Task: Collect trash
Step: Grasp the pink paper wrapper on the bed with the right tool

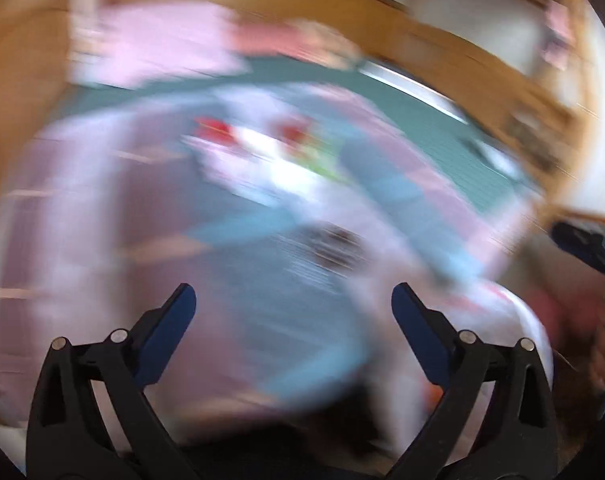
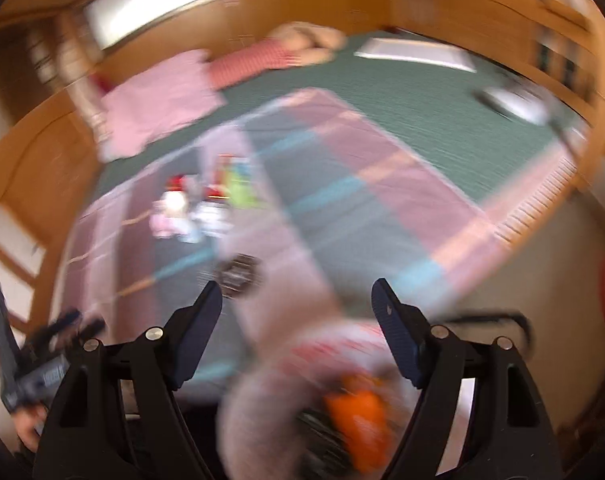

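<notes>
Both views are heavily motion-blurred. A pile of trash wrappers, red, white and green [image 1: 270, 148] [image 2: 202, 204], lies on a pink, grey and blue plaid blanket [image 1: 122, 208] [image 2: 342, 184]. A small dark item [image 1: 334, 248] [image 2: 238, 274] lies on the blanket nearer the grippers. My left gripper [image 1: 294, 308] is open and empty above the blanket. My right gripper [image 2: 298, 300] is open and empty. A whitish plastic bag with an orange item [image 2: 354, 412] inside sits just below the right gripper; the bag also shows in the left wrist view [image 1: 502, 320].
The blanket lies on a green bed cover [image 2: 422, 92] framed by wooden walls [image 2: 42, 152]. A pink cloth [image 2: 162, 100], a red striped cushion [image 2: 250, 60], a white flat object [image 2: 414, 54] and another white item [image 2: 518, 104] lie at the far side.
</notes>
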